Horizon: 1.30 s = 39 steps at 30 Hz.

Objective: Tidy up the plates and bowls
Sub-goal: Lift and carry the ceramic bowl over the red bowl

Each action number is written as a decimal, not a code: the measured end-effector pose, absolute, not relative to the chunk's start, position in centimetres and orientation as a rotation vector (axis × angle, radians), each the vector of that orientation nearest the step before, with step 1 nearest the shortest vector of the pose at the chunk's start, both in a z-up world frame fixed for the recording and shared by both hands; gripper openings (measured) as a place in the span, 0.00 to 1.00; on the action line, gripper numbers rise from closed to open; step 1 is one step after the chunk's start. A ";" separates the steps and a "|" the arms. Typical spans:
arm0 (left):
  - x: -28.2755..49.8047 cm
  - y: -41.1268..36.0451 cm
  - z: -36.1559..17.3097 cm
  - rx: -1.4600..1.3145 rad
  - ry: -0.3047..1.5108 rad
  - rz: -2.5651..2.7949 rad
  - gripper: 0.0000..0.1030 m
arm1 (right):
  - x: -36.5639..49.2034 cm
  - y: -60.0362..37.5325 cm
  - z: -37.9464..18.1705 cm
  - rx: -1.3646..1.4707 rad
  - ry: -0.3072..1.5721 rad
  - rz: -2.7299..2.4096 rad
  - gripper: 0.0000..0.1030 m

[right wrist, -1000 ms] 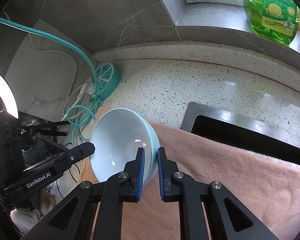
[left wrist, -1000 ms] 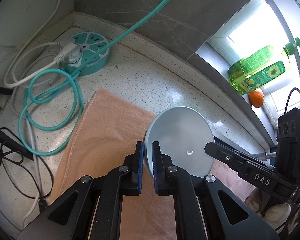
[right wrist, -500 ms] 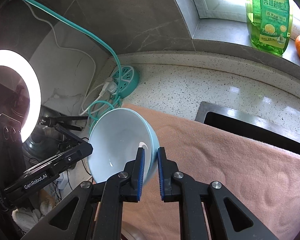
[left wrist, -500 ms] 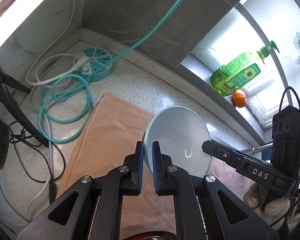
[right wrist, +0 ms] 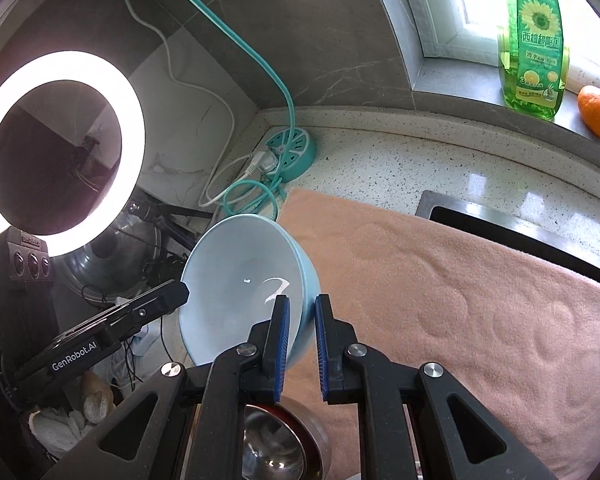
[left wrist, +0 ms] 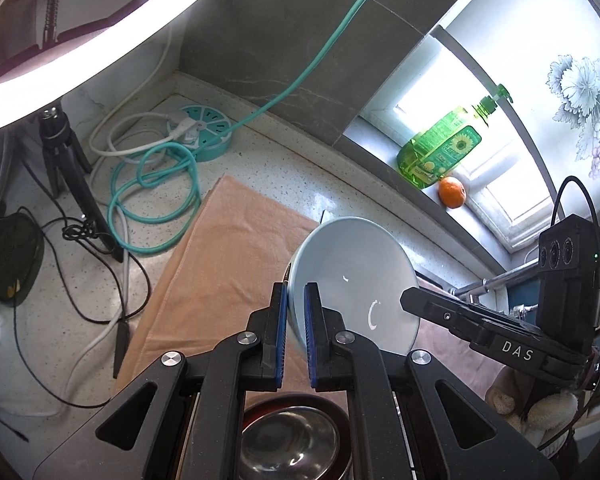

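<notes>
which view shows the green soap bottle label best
The right wrist view: the green soap bottle stands large and upright on the sill, with its sunflower label facing the camera and printed characters visible. In the left wrist view the same bottle looks small, tilted and backlit by the window, so only the sunflower shows.

A pale speckled stone counter [left wrist: 260,168] carried everything. A peach towel [left wrist: 228,264] lay spread across its middle, reaching over part of the dark sink opening [right wrist: 520,236] cut into the counter. In the back corner sat a round teal power strip [left wrist: 206,130] with a white plug in it, and coiled teal cable [left wrist: 152,208] and white cable [left wrist: 116,140] lay beside it. A black tripod [left wrist: 72,184] and thin black wires [left wrist: 80,280] occupied the left edge.
</notes>
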<state>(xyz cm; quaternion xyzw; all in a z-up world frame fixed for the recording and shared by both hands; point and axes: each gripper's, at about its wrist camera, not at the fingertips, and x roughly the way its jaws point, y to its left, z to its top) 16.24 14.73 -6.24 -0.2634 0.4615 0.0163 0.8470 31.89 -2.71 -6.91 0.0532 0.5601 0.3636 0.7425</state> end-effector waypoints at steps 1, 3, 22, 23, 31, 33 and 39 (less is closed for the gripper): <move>15.8 14.6 -6.1 -0.554 0.972 0.035 0.07 | 31.3 -2.8 -6.8 0.112 1.228 0.799 0.11; 14.8 14.6 -6.0 -0.558 0.968 0.034 0.07 | 30.3 -2.9 -6.8 0.107 1.229 0.803 0.11; 8.4 13.9 -6.9 -0.590 0.967 0.016 0.07 | 22.6 -4.2 -8.5 0.094 1.272 0.826 0.11; 8.1 13.8 -7.1 -0.593 0.970 0.014 0.07 | 22.2 -4.2 -8.6 0.091 1.274 0.825 0.11; 6.3 13.2 -8.7 -0.607 1.000 0.004 0.07 | 19.8 -5.0 -9.8 0.074 1.288 0.811 0.11; 6.1 13.1 -9.1 -0.609 1.010 0.004 0.07 | 19.5 -5.1 -10.2 0.071 1.296 0.808 0.11; 5.3 12.9 -10.2 -0.620 1.031 0.002 0.07 | 18.5 -5.2 -11.6 0.068 1.315 0.793 0.11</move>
